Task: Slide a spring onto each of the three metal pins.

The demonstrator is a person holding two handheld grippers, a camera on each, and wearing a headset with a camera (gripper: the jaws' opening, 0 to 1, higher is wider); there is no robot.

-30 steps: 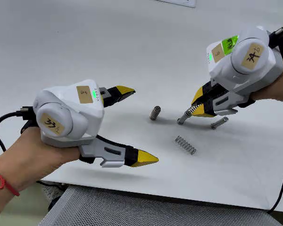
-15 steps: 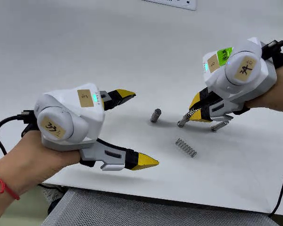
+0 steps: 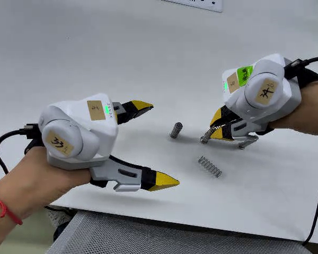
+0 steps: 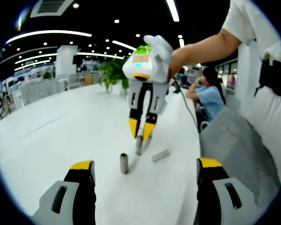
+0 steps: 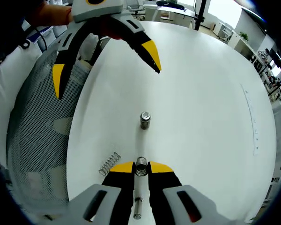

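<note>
Currently right gripper (image 3: 218, 132) fingers pinching spring (image 5: 141, 167) sleeved on tilted pin (image 3: 205, 137), just right of upright pin (image 3: 175, 129), which wears its own spring, on table (image 3: 95, 53). Loose spring (image 3: 209, 165) lies near upright pin, toward person. Bare pin (image 3: 247, 141) lies further right, under right gripper. Left gripper (image 3: 160, 144) hovers left of upright pin, fingers spread wide.

My left gripper (image 3: 161, 144) shell glossy white plastic with tan paper labels, jaw tips smooth yellow, held spring (image 5: 141, 166) and loose spring (image 3: 209, 166) shiny metal wire, lying pin (image 4: 161, 155) dull grey metal, tabletop (image 3: 122, 47) matt white, chair mesh (image 3: 148, 235) grey woven.
</note>
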